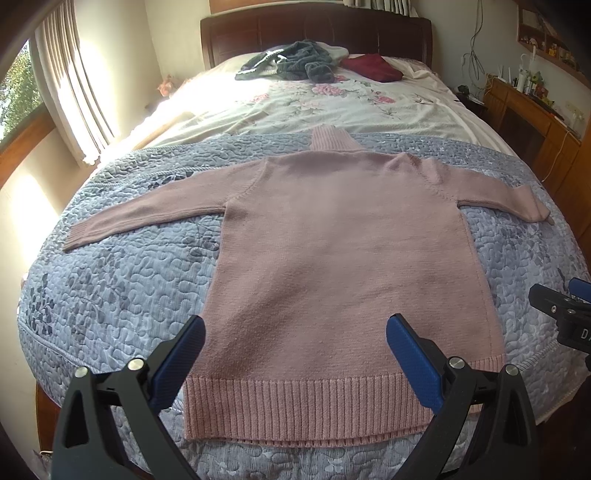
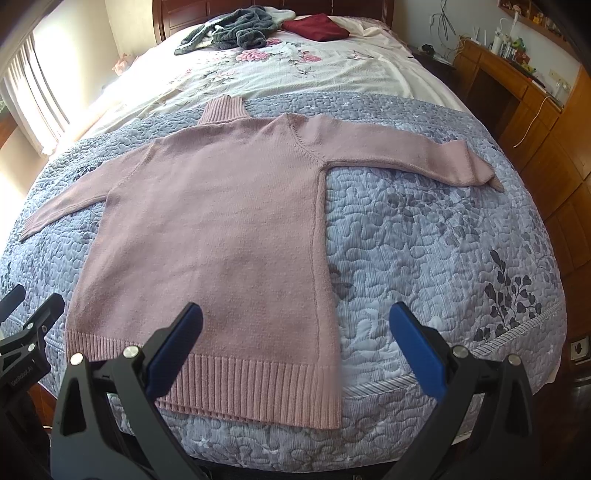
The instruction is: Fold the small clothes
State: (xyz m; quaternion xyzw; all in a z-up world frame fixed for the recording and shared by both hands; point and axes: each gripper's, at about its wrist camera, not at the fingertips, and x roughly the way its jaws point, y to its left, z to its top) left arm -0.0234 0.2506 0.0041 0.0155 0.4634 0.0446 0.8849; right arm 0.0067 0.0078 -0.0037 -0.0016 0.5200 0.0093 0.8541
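A pink knit turtleneck sweater (image 1: 332, 251) (image 2: 207, 229) lies flat on a blue-grey quilted bedspread (image 1: 122, 280) (image 2: 424, 251), sleeves spread out to both sides, ribbed hem toward me. My left gripper (image 1: 295, 339) hovers open above the hem, its blue pads wide apart and holding nothing. My right gripper (image 2: 295, 328) is open too, over the sweater's right bottom corner and the quilt beside it. The right gripper shows at the right edge of the left wrist view (image 1: 565, 314); the left gripper shows at the left edge of the right wrist view (image 2: 26, 332).
A floral sheet (image 1: 332, 107) covers the far half of the bed. A grey garment pile (image 1: 291, 62) and a dark red garment (image 1: 373, 66) lie near the dark headboard (image 1: 314, 29). A wooden desk (image 2: 517, 85) stands on the right, a curtained window (image 1: 66, 74) on the left.
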